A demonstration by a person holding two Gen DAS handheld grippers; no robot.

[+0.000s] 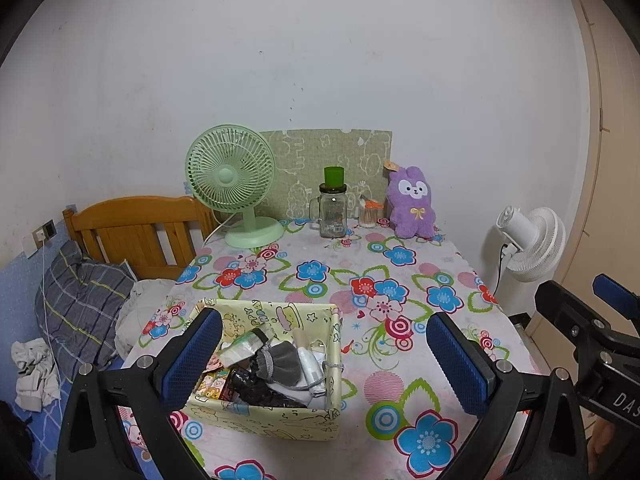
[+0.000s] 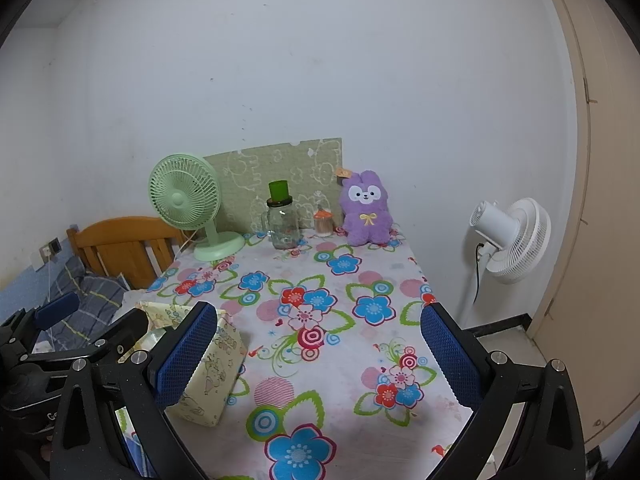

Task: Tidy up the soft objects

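Observation:
A purple plush rabbit (image 1: 412,203) (image 2: 365,210) sits upright at the far edge of the flowered table (image 1: 320,276) (image 2: 332,320), against the wall. Near the front left stands a pale yellow fabric box (image 1: 272,412) (image 2: 208,376) holding a grey drawstring pouch (image 1: 282,364), packets and white items. My left gripper (image 1: 324,360) is open, its left finger in front of the box's left side and its right finger over bare cloth. My right gripper (image 2: 320,356) is open over the table to the right of the box, holding nothing.
A green desk fan (image 1: 232,184) (image 2: 188,204), a glass jar with a green lid (image 1: 333,204) (image 2: 283,216) and a small cotton-swab holder (image 1: 368,214) stand along the back. A bed with a wooden headboard (image 1: 136,232) lies left. A white floor fan (image 2: 508,240) stands right.

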